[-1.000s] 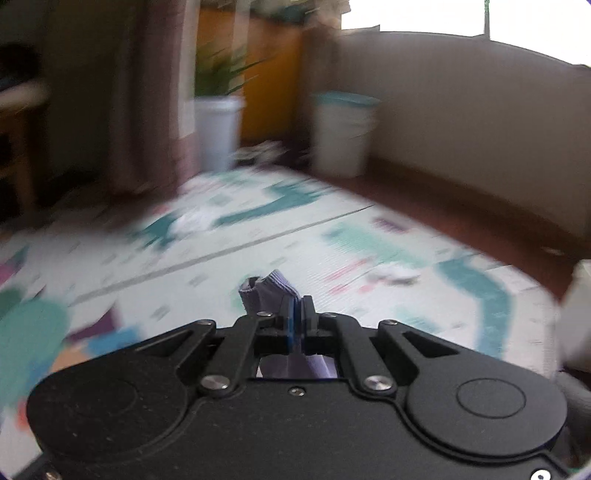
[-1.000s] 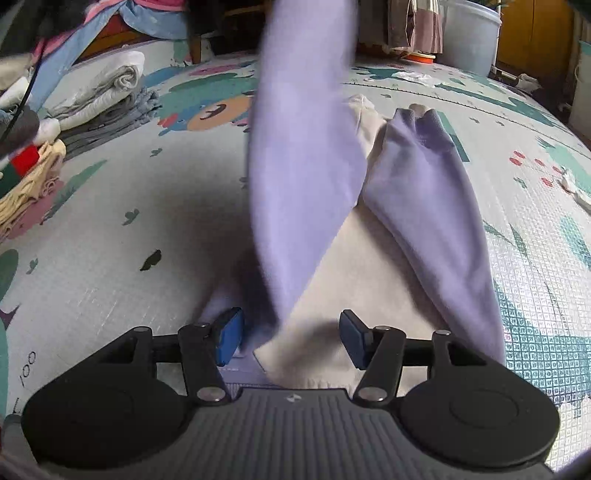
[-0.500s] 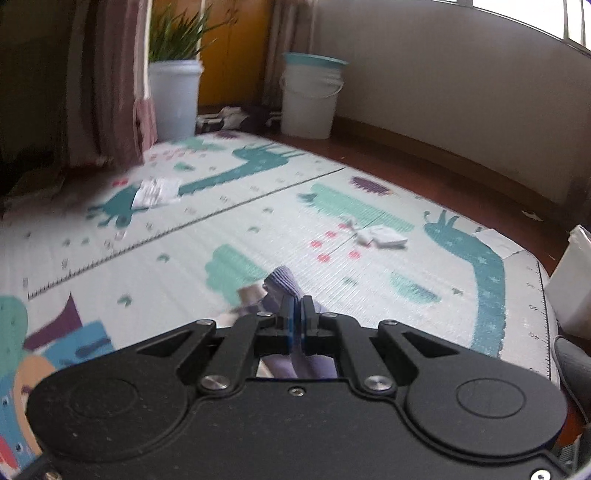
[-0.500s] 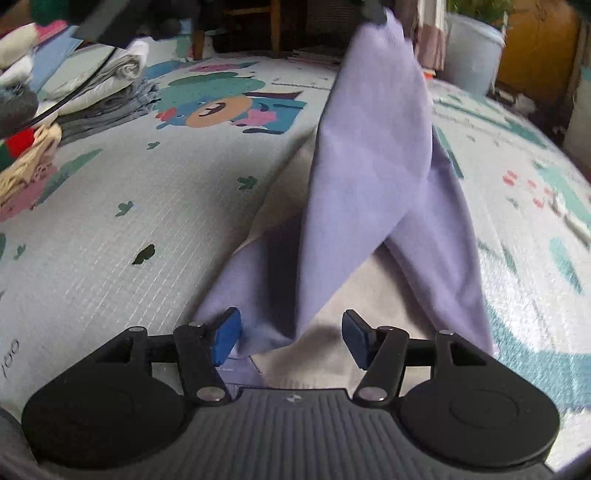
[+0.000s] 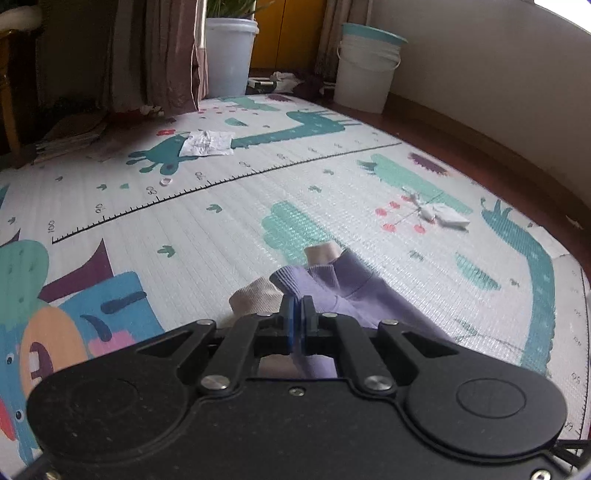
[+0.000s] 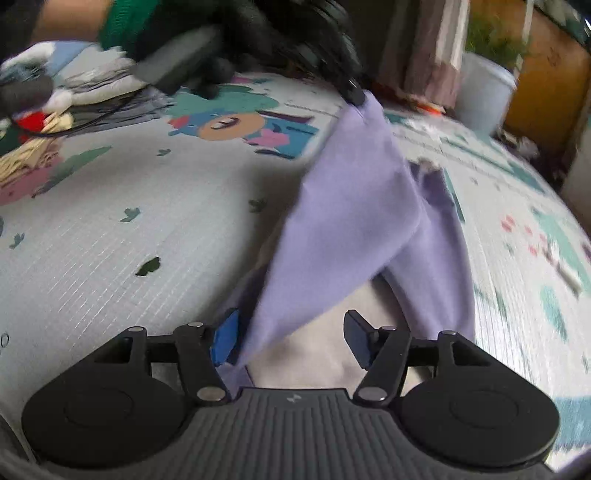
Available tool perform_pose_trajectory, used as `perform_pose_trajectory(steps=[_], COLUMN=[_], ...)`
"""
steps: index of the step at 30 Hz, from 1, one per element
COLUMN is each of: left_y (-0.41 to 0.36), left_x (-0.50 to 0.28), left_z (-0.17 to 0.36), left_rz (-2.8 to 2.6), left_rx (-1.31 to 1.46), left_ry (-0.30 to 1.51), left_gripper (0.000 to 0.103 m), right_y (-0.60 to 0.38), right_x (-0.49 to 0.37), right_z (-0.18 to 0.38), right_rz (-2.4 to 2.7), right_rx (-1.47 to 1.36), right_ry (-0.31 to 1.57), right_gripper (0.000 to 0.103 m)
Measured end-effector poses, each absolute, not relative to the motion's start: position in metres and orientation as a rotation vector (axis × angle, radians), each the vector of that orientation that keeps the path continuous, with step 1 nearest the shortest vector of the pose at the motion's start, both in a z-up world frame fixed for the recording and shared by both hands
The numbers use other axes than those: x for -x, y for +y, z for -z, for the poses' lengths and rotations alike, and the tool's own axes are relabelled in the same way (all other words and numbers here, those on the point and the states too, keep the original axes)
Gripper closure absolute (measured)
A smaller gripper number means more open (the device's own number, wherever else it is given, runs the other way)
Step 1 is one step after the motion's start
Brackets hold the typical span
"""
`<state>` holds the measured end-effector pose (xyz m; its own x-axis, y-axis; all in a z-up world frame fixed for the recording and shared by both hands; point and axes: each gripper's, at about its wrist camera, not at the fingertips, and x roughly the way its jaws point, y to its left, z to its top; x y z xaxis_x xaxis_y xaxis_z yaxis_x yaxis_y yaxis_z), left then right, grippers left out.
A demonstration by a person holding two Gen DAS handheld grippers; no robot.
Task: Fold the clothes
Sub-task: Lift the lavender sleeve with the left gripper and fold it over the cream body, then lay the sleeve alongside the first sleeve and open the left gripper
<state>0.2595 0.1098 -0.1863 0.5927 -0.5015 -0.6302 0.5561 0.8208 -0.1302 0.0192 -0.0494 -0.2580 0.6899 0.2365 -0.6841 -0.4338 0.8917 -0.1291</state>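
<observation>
A sweatshirt with a beige body (image 6: 325,332) and purple sleeves lies on the printed play mat (image 5: 221,221). My left gripper (image 5: 295,321) is shut on one purple sleeve's cuff (image 5: 291,284), low over the mat. The other purple sleeve (image 5: 354,273) and two beige ribbed edges (image 5: 258,295) lie just beyond it. In the right wrist view the held sleeve (image 6: 351,221) stretches from the blurred left gripper (image 6: 354,92) down across the body. My right gripper (image 6: 291,339) stands open over the garment's near edge, the cloth between its fingers but not pinched.
Piled clothes (image 6: 92,81) lie at the mat's far left, under a hand in a green sleeve (image 6: 122,29). Two white buckets (image 5: 229,55) (image 5: 365,66), a curtain (image 5: 166,55) and a wall border the mat. Paper scraps (image 5: 207,144) (image 5: 447,216) lie on it.
My left gripper has come down and across with the purple cuff, laying the sleeve over the beige body toward the other sleeve. The right gripper has stayed in place, rolling slightly.
</observation>
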Motion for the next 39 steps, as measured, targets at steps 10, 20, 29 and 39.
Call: perform_pose_trajectory(steps=[10, 20, 29, 39], left_y=[0.114, 0.103, 0.110, 0.082], left_x=[-0.266, -0.286, -0.272, -0.263], left_z=[0.197, 0.233, 0.220, 0.227], left_rz=[0.585, 0.559, 0.435, 0.582], left_rx=[-0.063, -0.116, -0.099, -0.192], left_ry=[0.709, 0.777, 0.713, 0.679], left_gripper=[0.103, 0.103, 0.078, 0.078], right_y=[-0.034, -0.032, -0.074, -0.117], right_x=[-0.010, -0.025, -0.027, -0.127], right_z=[0.256, 0.267, 0.244, 0.231], right_rz=[-0.491, -0.546, -0.510, -0.395], right_rx=[0.364, 0.335, 0.121, 0.108], right_ry=[0.647, 0.770, 0.658, 0.679], right_gripper=[0.041, 0.038, 0.045, 0.066])
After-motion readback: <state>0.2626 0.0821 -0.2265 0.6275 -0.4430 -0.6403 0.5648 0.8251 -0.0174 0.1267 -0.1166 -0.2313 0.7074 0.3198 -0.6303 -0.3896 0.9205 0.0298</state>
